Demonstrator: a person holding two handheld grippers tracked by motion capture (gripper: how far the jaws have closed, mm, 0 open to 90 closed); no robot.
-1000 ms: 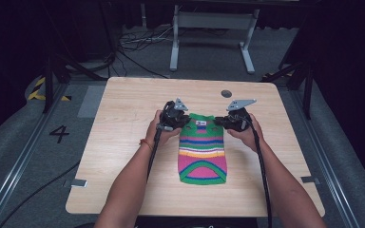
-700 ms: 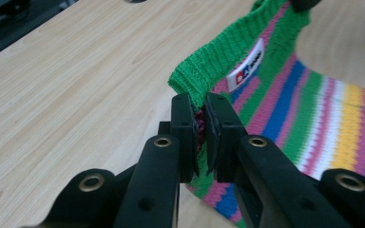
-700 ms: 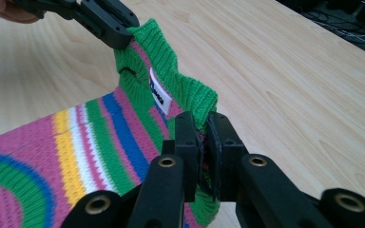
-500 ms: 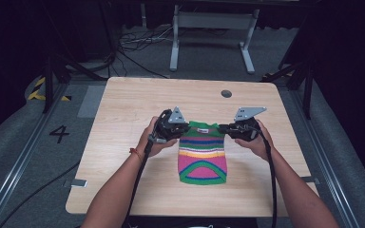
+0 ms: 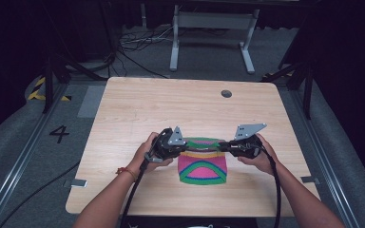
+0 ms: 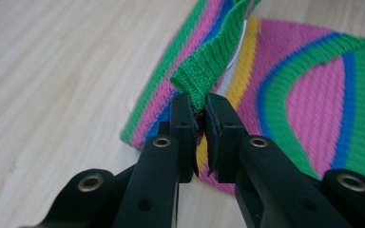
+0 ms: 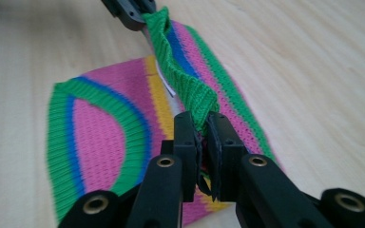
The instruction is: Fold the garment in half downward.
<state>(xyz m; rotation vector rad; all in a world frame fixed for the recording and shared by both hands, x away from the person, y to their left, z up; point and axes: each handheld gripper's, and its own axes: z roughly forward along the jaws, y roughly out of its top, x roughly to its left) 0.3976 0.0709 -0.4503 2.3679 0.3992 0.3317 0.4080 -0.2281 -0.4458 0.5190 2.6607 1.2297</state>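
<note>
At the left of the high view's lower middle, the left gripper (image 5: 183, 146), held in the person's left hand (image 5: 145, 153), has its black jaws clamped on a corner of the green ribbed hem of the striped knitted cloth in pink, green, blue and yellow (image 5: 203, 166). In the left gripper view that hem (image 6: 209, 66) rises from between the closed jaws toward the top of the frame, over the flat part of the cloth. The cloth lies on the pale wooden table (image 5: 138, 104), in the lower centre of the high view, its far edge lifted between the two grippers. To the right, the right gripper (image 5: 223, 146), in the right hand (image 5: 261, 156), is likewise clamped on the hem's other corner (image 7: 197, 102).
</note>
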